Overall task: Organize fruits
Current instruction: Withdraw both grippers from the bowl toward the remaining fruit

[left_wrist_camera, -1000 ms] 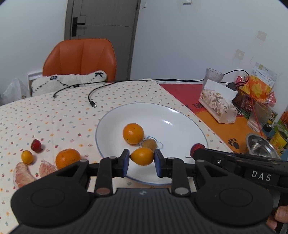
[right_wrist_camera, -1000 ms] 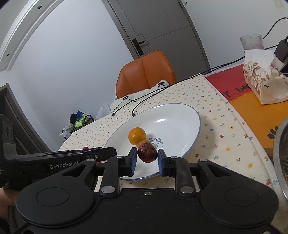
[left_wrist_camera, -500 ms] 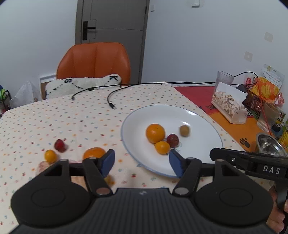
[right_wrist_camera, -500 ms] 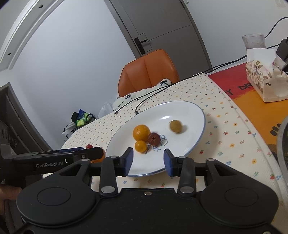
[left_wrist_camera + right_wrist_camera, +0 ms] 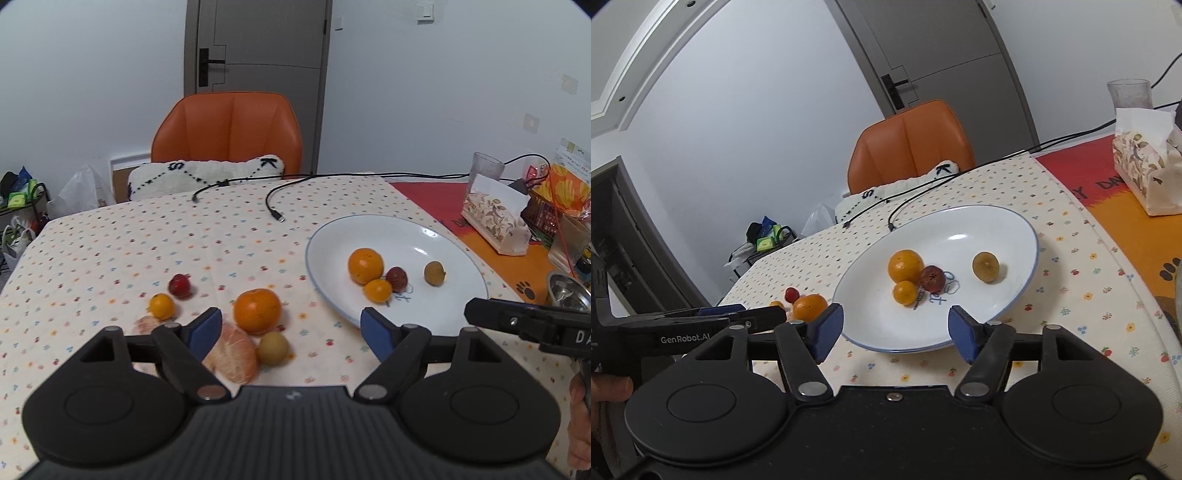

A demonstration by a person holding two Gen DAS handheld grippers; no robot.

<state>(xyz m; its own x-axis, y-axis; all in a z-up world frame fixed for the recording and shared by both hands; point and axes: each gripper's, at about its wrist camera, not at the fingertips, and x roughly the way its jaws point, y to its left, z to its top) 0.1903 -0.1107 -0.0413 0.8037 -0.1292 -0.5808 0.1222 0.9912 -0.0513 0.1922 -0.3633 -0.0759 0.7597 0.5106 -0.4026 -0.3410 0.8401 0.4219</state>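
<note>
Both tongs, left (image 5: 291, 328) and right (image 5: 895, 332), gaped wide and empty; the orange (image 5: 257, 311) looked likely to roll if nudged off-centre.

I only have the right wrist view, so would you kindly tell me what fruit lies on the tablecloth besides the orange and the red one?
Observer: A peeled citrus piece lies just in front of the orange, partly hidden by a finger of the left claw.
Operator: Thank you. Is anything else near it?
Observer: Yes, a small tan round fruit sits right beside the peeled citrus piece, in front of the orange.
Operator: And is the left claw free?
Observer: Its jaws stand wide open with nothing between them.
</note>
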